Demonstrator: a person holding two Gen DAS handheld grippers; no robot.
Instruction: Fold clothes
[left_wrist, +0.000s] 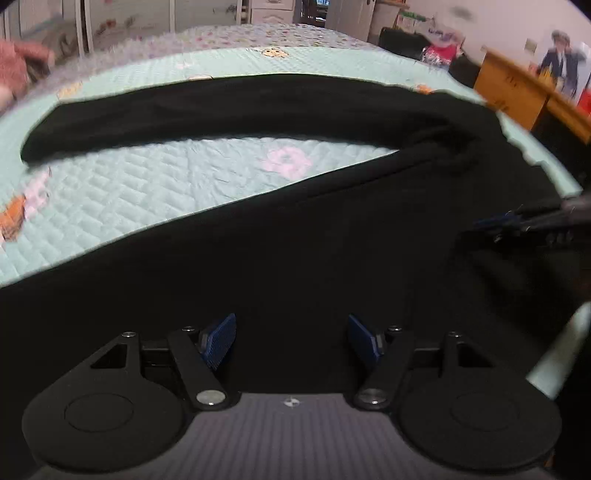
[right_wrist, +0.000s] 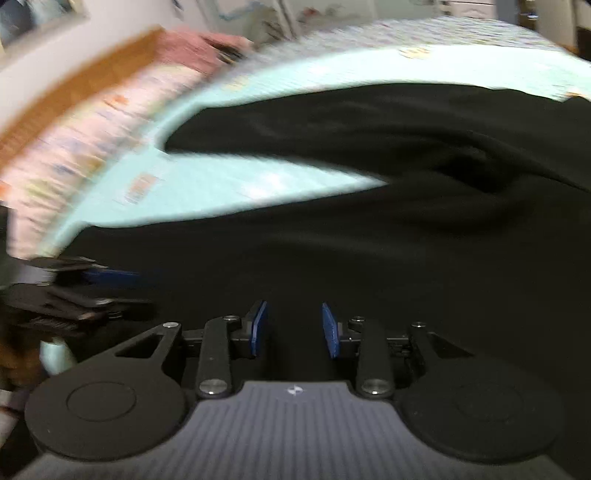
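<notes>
a soft, limp black long-sleeved garment (left_wrist: 295, 240) lay spread on a pale green quilted bedspread (left_wrist: 147, 192), one sleeve (left_wrist: 184, 110) stretched outward; it likely handled light and floppy, best pinched at hem or cuff. the left gripper (left_wrist: 291, 339) hung wide, the right gripper (right_wrist: 293, 328) narrower, both empty.

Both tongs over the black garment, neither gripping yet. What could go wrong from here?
1. The black cloth garment shows almost no contrast, so a pinch may take one layer or too many.
2. The long black sleeve lies stretched across the mint quilted bedspread with a bunched knot near the shoulder; folding could lock that wrinkle in.
3. The right tongs and left tongs work close together and may collide.
</notes>
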